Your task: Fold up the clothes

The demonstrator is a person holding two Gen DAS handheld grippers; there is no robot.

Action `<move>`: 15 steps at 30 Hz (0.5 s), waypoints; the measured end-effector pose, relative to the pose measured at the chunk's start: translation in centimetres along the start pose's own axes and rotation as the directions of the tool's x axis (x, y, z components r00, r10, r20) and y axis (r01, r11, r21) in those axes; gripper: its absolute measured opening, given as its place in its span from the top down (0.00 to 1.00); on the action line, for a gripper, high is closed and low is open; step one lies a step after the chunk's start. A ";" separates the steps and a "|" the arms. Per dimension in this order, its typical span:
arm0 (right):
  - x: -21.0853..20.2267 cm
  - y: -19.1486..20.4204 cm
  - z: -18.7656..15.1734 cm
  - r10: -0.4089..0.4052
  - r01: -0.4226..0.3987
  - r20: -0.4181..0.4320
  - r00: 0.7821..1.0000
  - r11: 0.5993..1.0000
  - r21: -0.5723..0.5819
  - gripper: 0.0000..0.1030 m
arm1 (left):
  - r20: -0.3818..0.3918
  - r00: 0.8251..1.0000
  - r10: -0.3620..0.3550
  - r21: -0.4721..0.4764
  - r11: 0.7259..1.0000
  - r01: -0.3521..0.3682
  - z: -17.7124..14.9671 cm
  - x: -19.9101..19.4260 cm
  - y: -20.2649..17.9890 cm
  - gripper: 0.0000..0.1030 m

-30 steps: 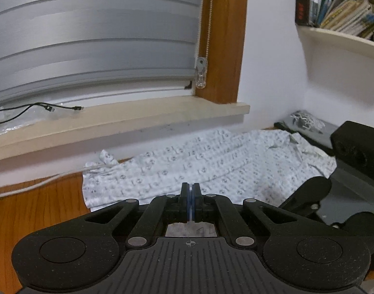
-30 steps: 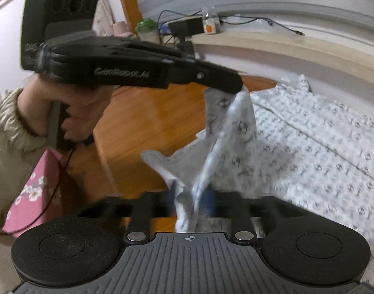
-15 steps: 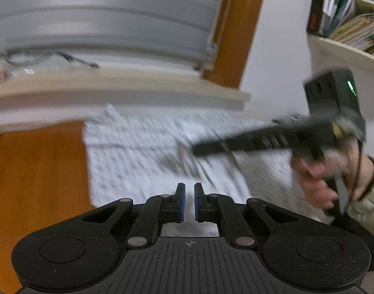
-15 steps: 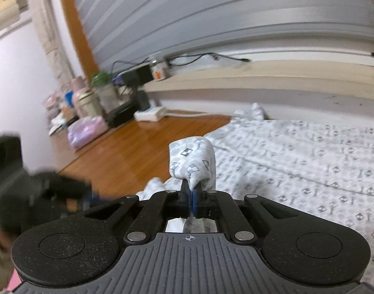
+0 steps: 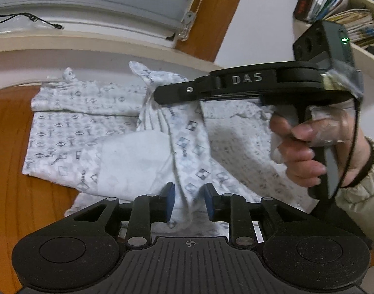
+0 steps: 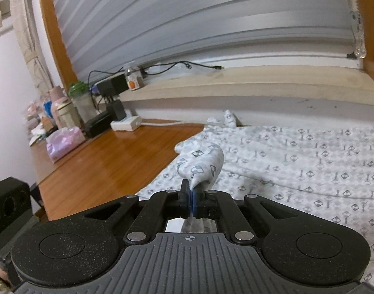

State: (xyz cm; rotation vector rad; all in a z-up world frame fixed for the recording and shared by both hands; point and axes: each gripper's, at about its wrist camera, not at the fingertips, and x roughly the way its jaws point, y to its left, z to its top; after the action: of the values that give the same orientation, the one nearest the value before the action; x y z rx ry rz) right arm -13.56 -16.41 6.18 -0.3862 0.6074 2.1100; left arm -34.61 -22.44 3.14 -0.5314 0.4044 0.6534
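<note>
Left wrist view: patterned white garment (image 5: 93,127) spread on the wooden tabletop (image 5: 8,147) below a window sill (image 5: 89,46). One strip of it rises from between the left tongs (image 5: 189,202) up to the right tongs (image 5: 157,95). Left tongs: jaws opening, blue pads (image 5: 171,197) apart, cloth between them but not pressed. Right tongs: held in a hand (image 5: 307,147) (beige sleeve at the wrist). Right wrist view: right tongs (image 6: 192,202) clamped tight on a bunched fold (image 6: 201,166) of the garment. Bottles (image 6: 64,107) stand at the tabletop's far left end.
</note>
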 end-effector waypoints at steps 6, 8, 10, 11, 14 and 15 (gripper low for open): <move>-0.1 0.3 0.2 0.008 -0.008 0.010 1.000 1.000 -0.007 0.97 | -0.017 1.000 0.023 0.032 0.999 -0.023 0.0 0.6 -0.3 0.90; -0.2 0.3 0.2 0.012 -0.012 0.011 1.000 1.000 -0.005 0.96 | -0.010 1.000 0.023 0.032 0.999 -0.022 0.3 -0.2 -0.2 0.97; -0.3 0.2 0.2 0.034 -0.034 0.004 0.999 0.999 0.004 0.90 | -0.001 1.000 0.030 0.046 0.998 -0.030 0.7 -2.2 0.1 0.97; -0.4 0.1 0.2 0.053 -0.053 0.004 0.999 0.999 0.009 0.87 | 0.007 0.999 0.043 0.055 0.998 -0.043 0.9 -3.4 0.2 0.97; -1.1 -0.3 0.0 0.112 -0.113 0.014 0.994 0.993 0.025 0.76 | 0.038 0.994 0.103 0.071 0.992 -0.106 1.6 -8.8 1.2 0.98; -1.3 -0.5 -0.1 0.132 -0.132 0.018 0.991 0.991 0.030 0.75 | 0.051 0.990 0.131 0.071 0.988 -0.134 1.8 -11.0 1.6 0.98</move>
State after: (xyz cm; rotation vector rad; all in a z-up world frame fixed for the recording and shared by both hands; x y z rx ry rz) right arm -12.39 -17.11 6.61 -0.3192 0.6721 2.2245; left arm -43.28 -25.35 9.64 -0.4205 0.4217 0.7740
